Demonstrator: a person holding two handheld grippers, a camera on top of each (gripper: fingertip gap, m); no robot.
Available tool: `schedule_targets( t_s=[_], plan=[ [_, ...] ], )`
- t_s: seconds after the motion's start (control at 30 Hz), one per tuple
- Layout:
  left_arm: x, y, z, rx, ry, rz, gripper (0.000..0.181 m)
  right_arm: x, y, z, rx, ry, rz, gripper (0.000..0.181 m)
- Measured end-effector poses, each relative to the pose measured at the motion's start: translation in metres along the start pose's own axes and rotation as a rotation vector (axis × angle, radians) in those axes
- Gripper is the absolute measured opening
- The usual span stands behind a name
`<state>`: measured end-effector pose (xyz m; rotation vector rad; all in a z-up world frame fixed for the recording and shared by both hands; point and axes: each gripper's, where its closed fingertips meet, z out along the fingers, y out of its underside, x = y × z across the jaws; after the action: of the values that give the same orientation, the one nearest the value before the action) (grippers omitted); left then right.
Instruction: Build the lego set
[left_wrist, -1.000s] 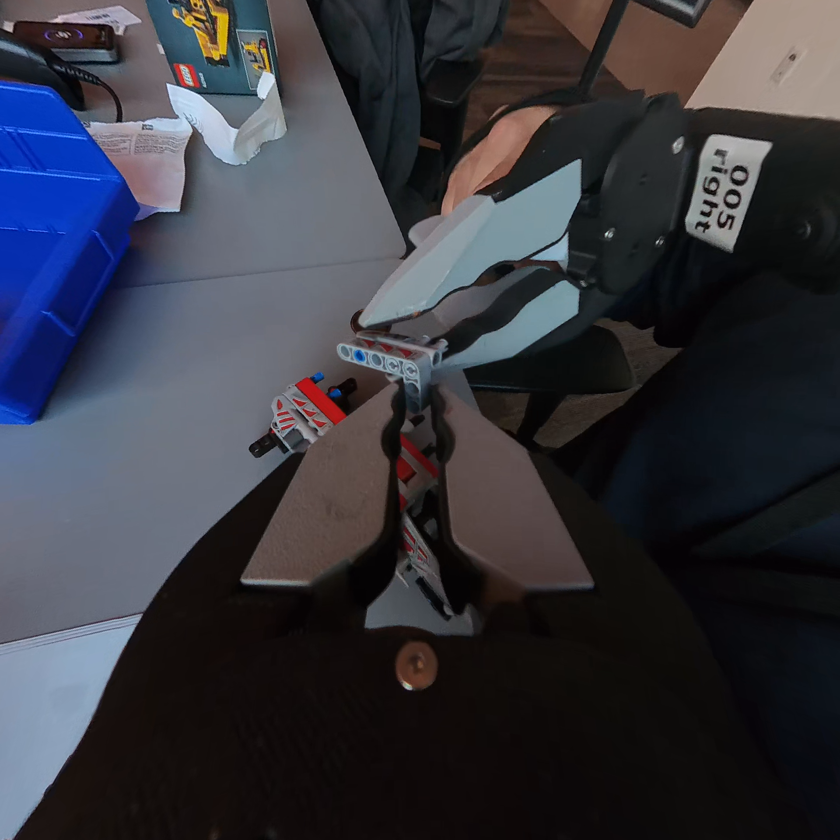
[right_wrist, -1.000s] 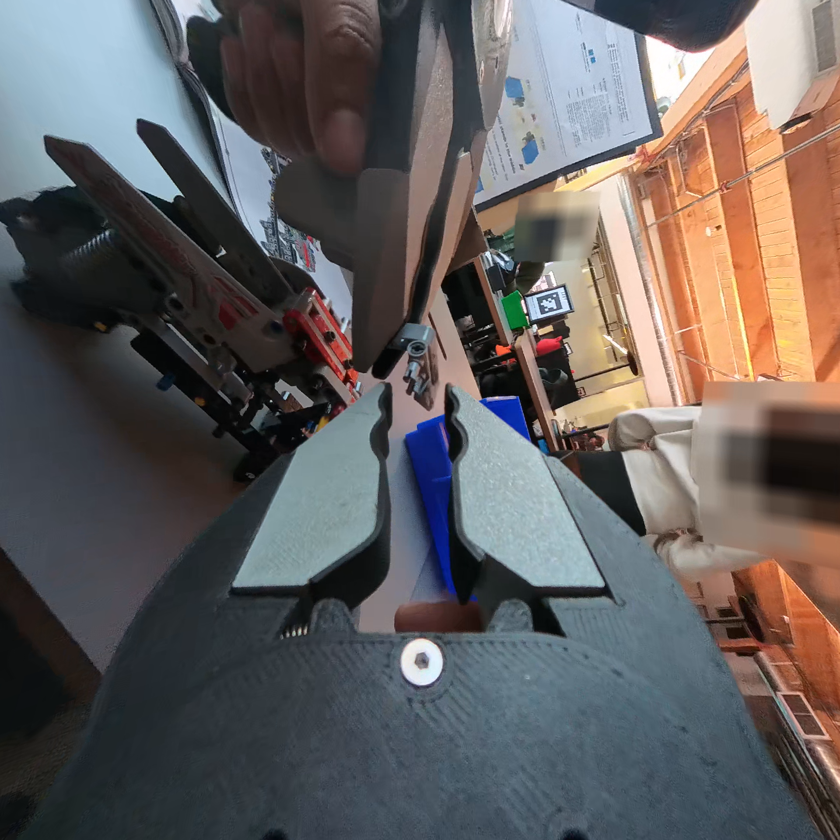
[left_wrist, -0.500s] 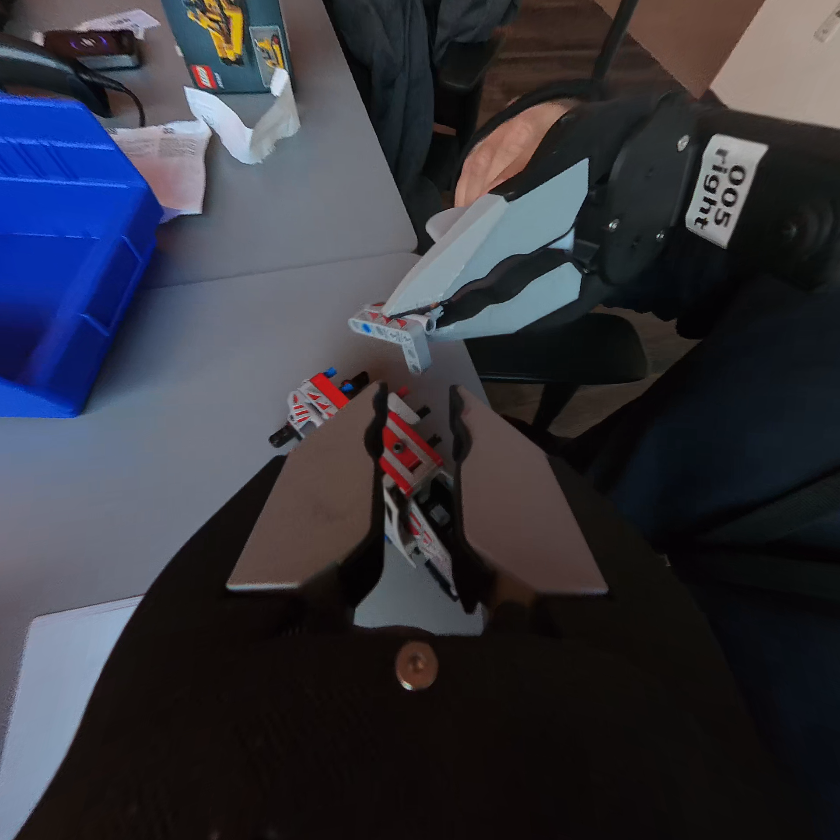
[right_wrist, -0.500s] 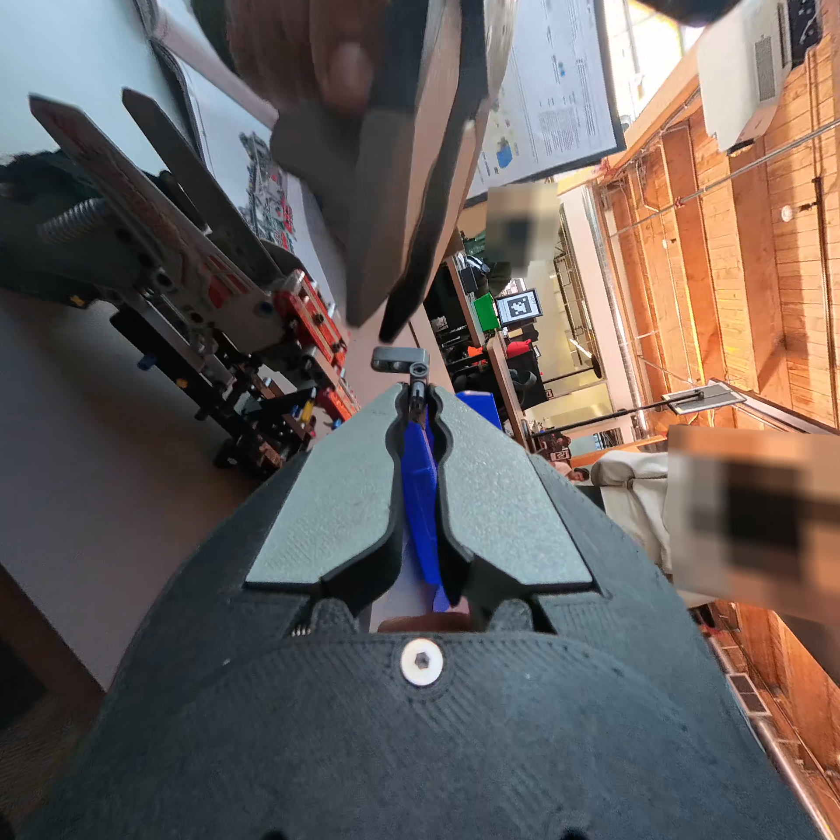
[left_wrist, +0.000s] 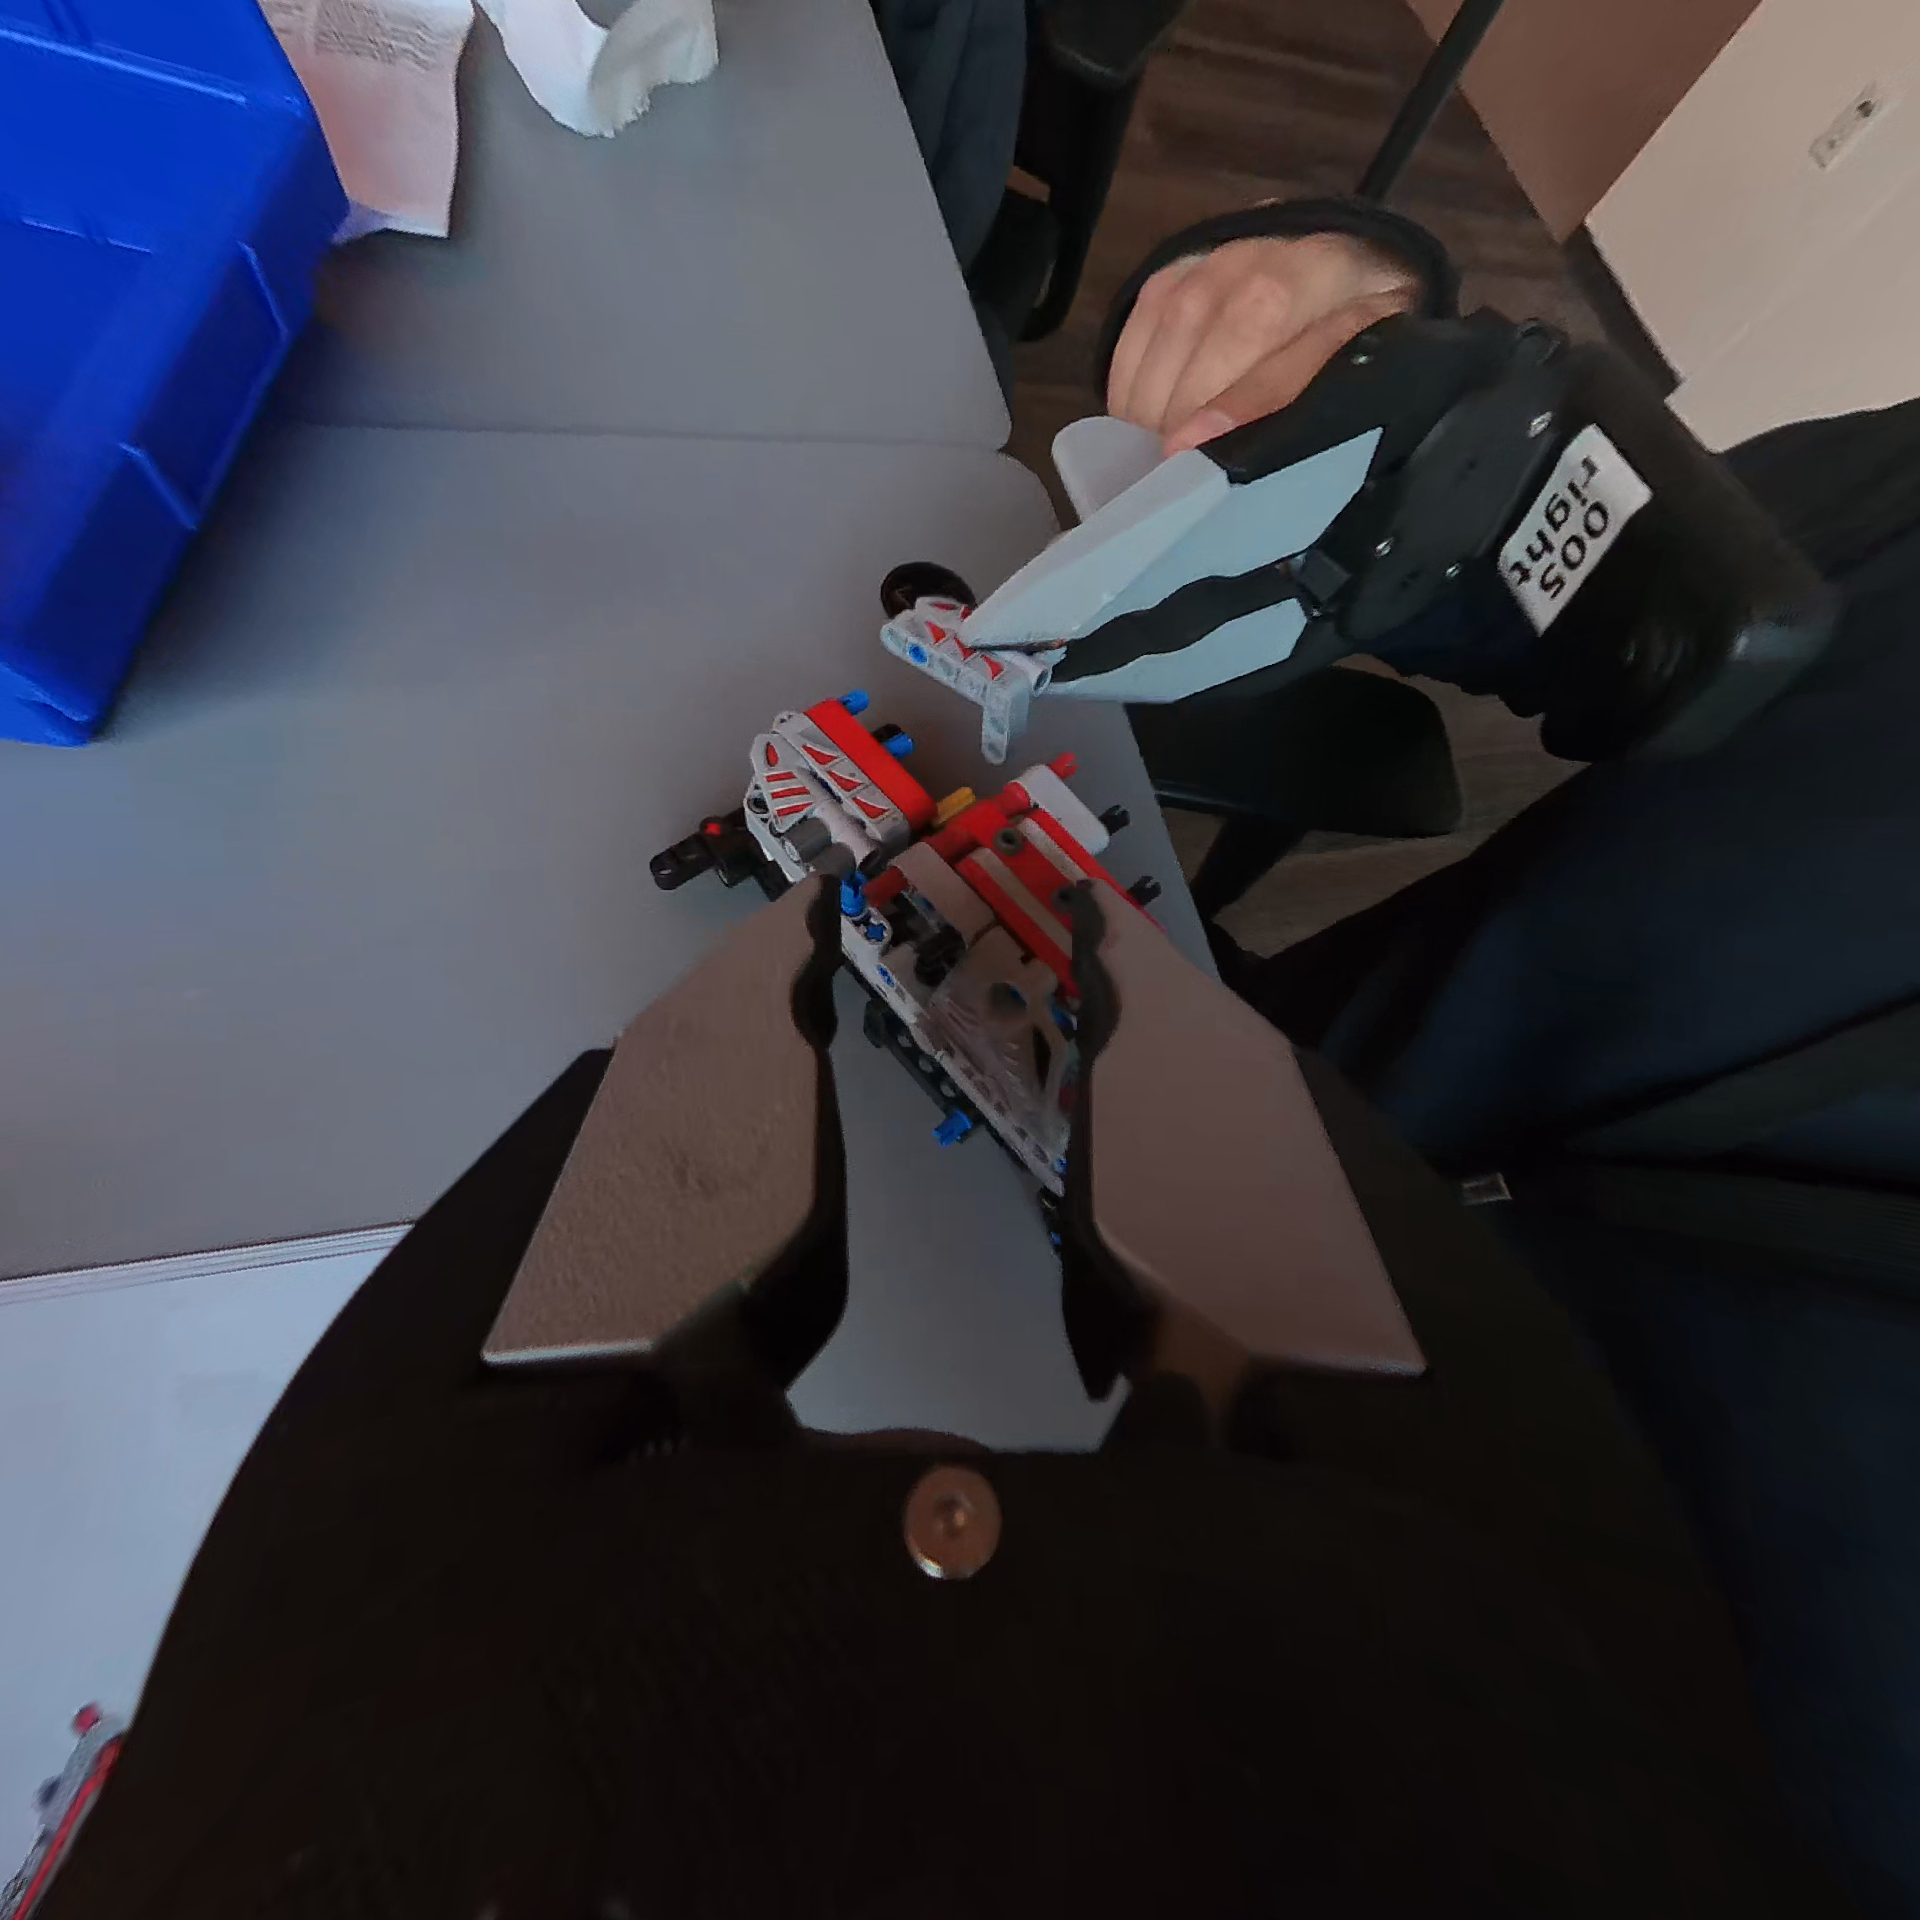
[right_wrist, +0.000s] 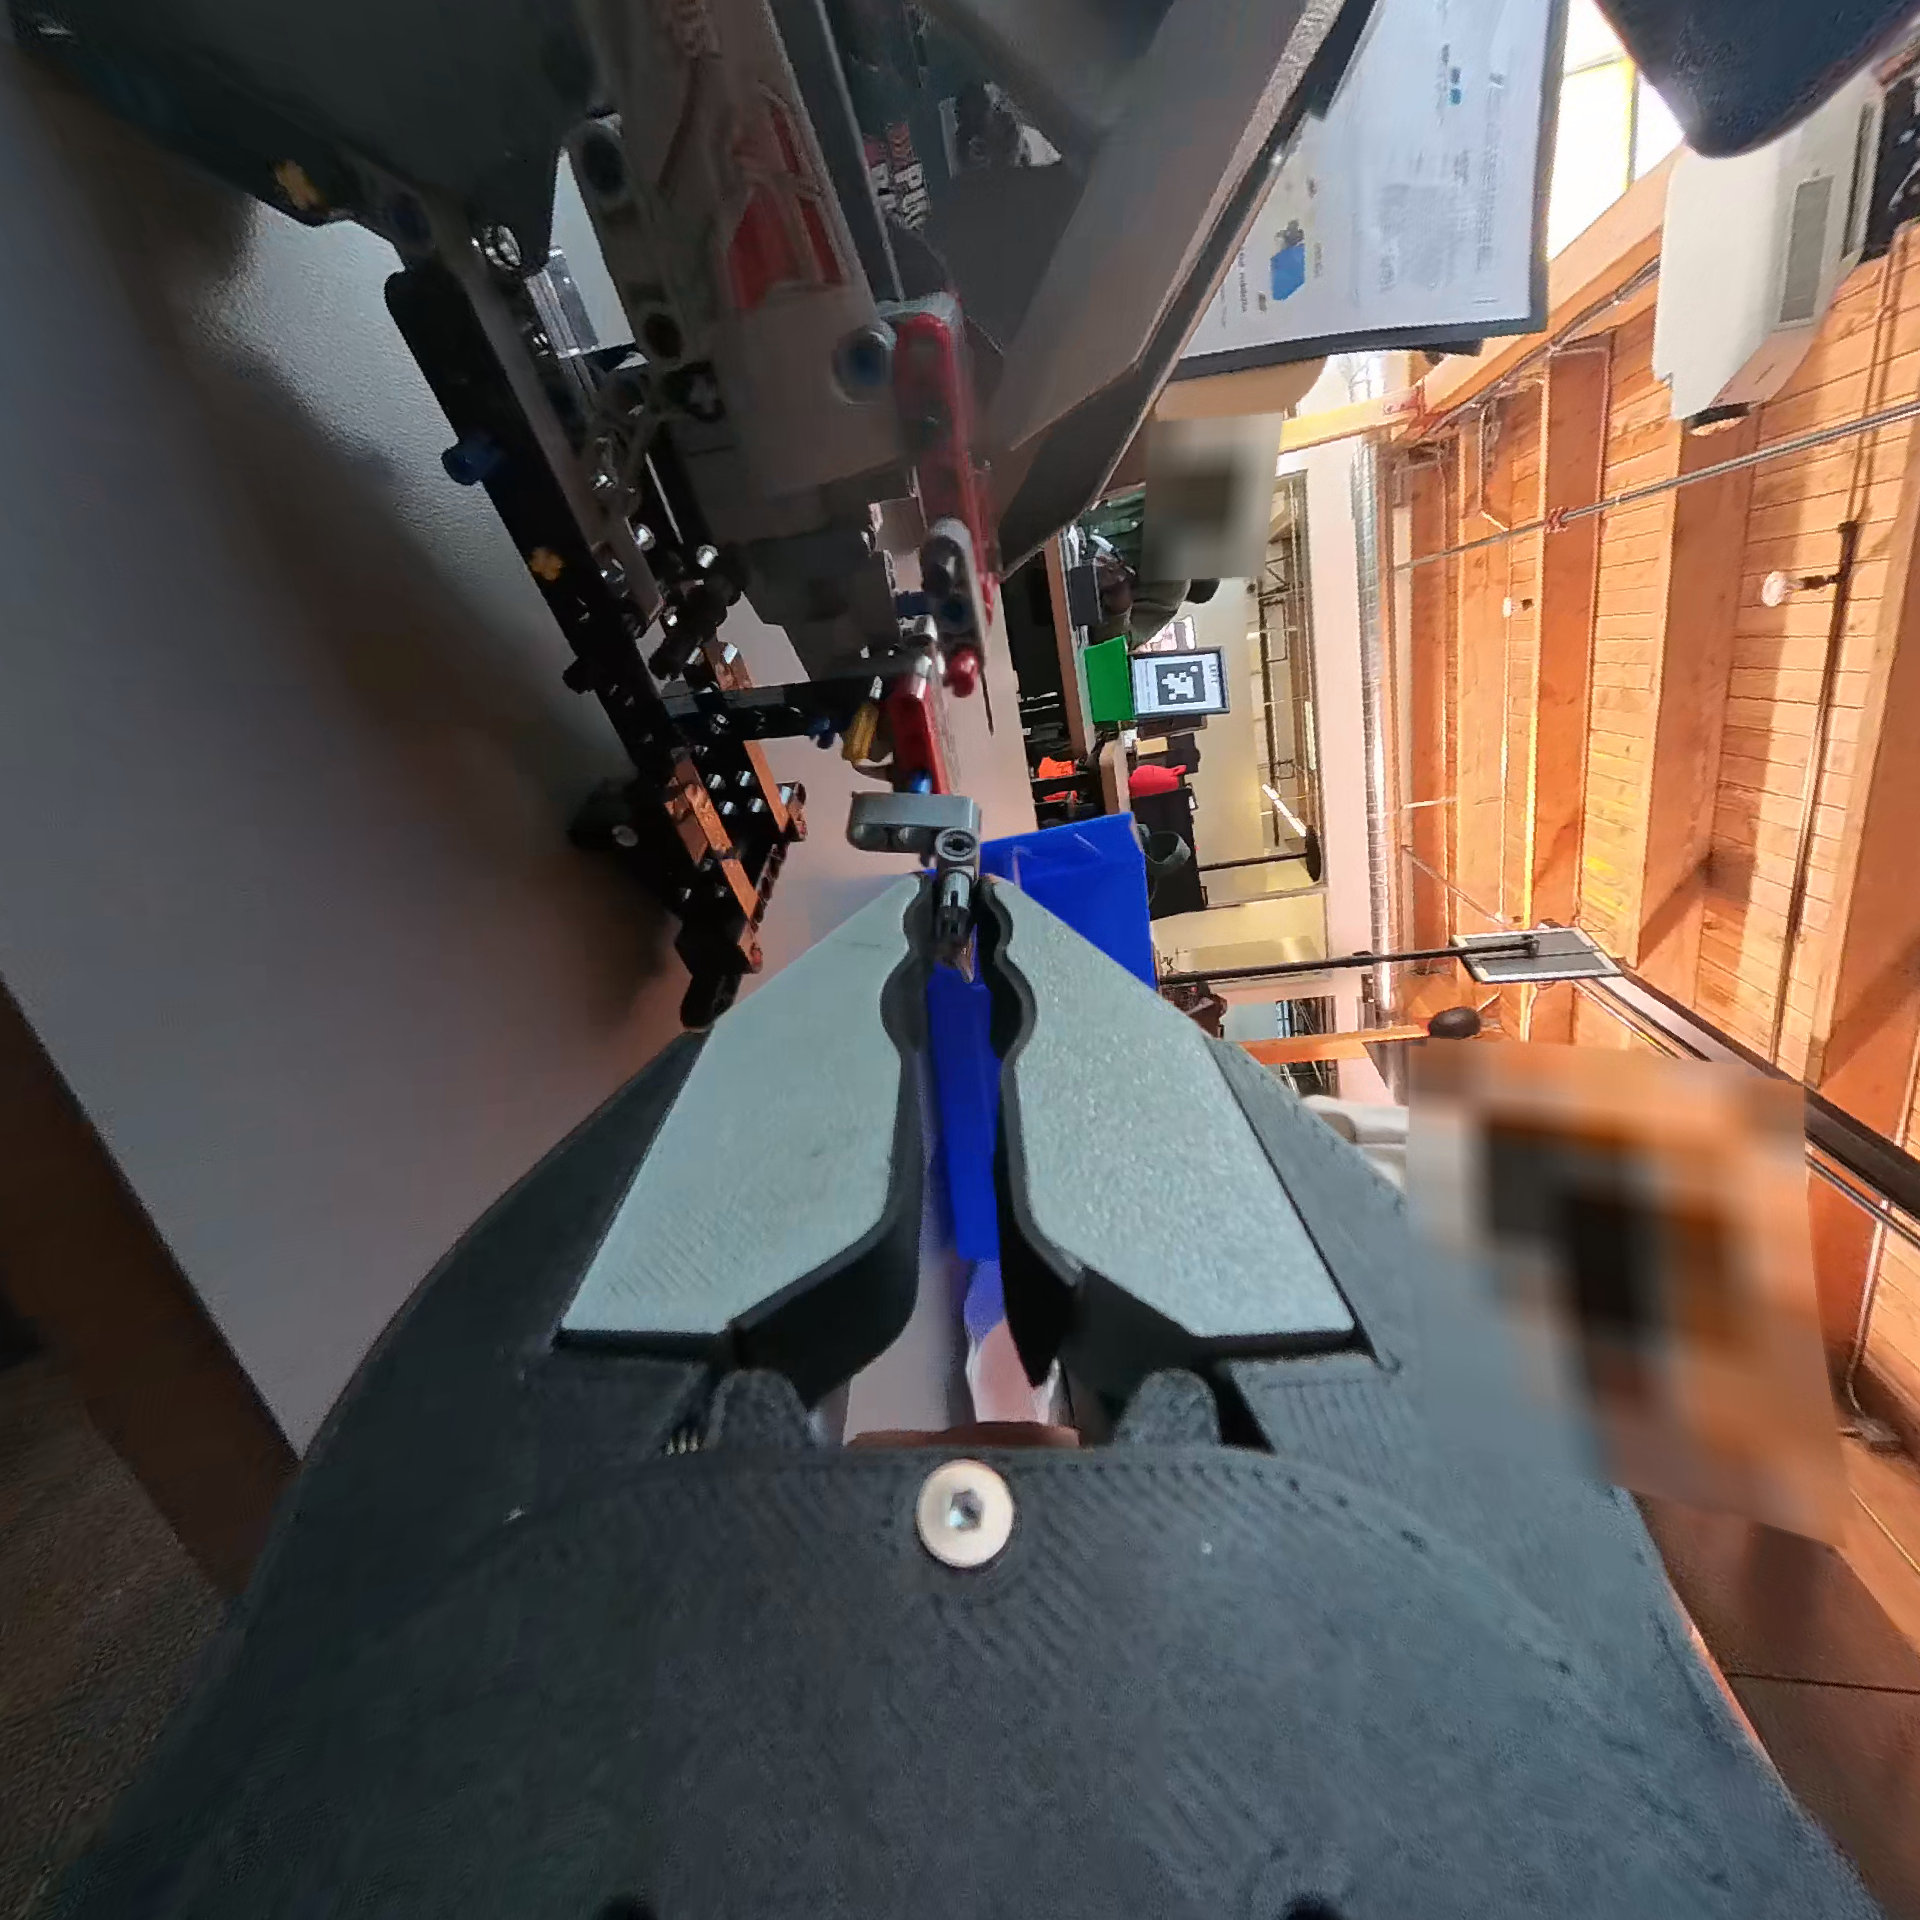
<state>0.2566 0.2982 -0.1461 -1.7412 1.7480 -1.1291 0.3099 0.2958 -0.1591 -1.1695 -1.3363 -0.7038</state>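
Our right claw (right_wrist: 954, 914) is pinched nearly closed on a small grey L-shaped beam (right_wrist: 914, 821); in the right wrist view the piece sticks out just past the fingertips at frame centre, its short leg gripped and its long arm lying crosswise to the fingers. In the left wrist view the same right claw (left_wrist: 1023, 660) enters from the right of the frame with the beam (left_wrist: 961, 660) at its tip, marked with red stripes and hanging in the air above the worktop (left_wrist: 436, 727).

Our left claw (left_wrist: 951, 904) stands well open and holds nothing. Its fingers straddle the rear part of the red, white and black lego vehicle (left_wrist: 935, 914), which rests on the worktop at frame centre, but we cannot tell whether the pads touch it.

The relation that matters: the beam lies just above and to the right of the vehicle's front end in the left wrist view, near but clearly apart. The vehicle's long axis runs diagonally from upper left to lower right, and the beam's long arm lies across it rather than along it. We judge that the right claw must lower the beam onto the model while the left one steadies it.

A blue bin (left_wrist: 125, 343) sits at upper left.
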Motion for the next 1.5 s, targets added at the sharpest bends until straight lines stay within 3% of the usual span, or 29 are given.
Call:
schedule_targets(
  t_s=[0.43,0.63,1.03,1.5],
  plan=[
    [0.005,0.002,0.004,0.014,0.090,-0.028,0.043,-0.006,-0.003,0.009,0.032,0.008,0.004,0.004],
    [0.008,-0.003,-0.001,0.053,0.146,-0.046,0.048,-0.005,0.005,0.008,0.030,-0.020,0.128,0.004],
    [0.005,0.004,0.003,0.009,0.108,-0.043,0.052,-0.006,-0.004,0.010,0.013,0.028,0.014,0.003],
    [0.006,0.007,0.006,0.026,0.190,-0.093,0.060,-0.002,-0.006,0.017,-0.033,0.060,-0.076,0.004]
  ],
)
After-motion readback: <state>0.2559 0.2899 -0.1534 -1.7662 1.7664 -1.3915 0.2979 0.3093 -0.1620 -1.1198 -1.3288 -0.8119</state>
